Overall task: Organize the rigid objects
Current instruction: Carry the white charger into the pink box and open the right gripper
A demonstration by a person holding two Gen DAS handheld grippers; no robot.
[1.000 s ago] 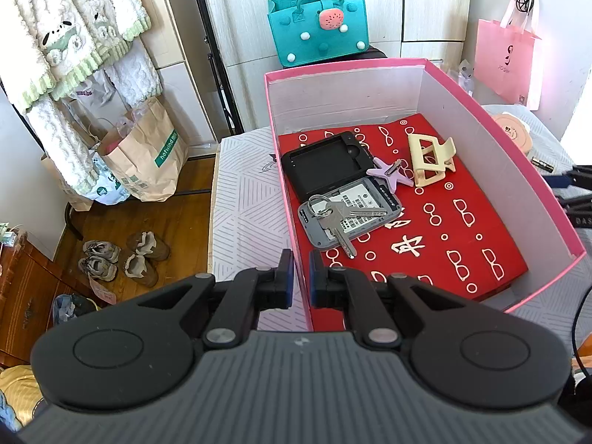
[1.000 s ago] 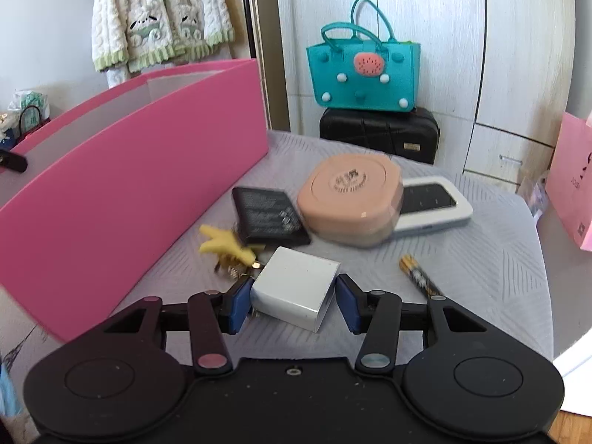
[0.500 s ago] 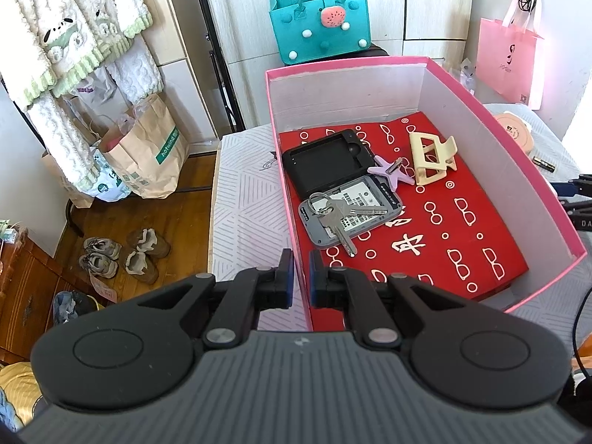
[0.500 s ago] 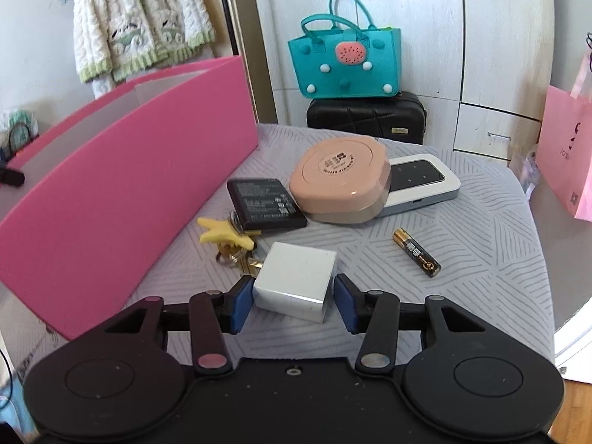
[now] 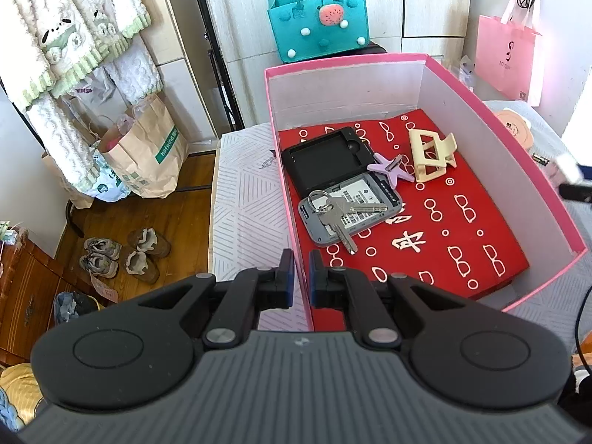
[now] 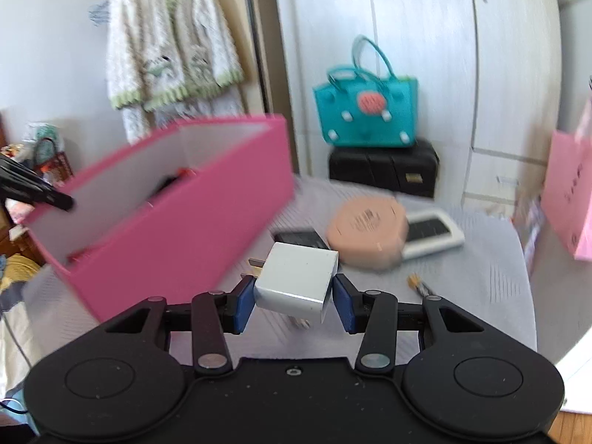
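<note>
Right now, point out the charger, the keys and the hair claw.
charger [image 6: 296,281]: right wrist view, top face.
keys [image 5: 338,214]: left wrist view, key heads near the ring.
hair claw [image 5: 429,155]: left wrist view, its body.

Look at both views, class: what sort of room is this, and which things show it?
Most likely a bedroom at home. A knitted cardigan hangs on the wall, white wardrobe doors fill the back, and shoes sit on the wooden floor.

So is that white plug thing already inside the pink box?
No, the white plug is held in the right claw, outside the pink box.
</note>
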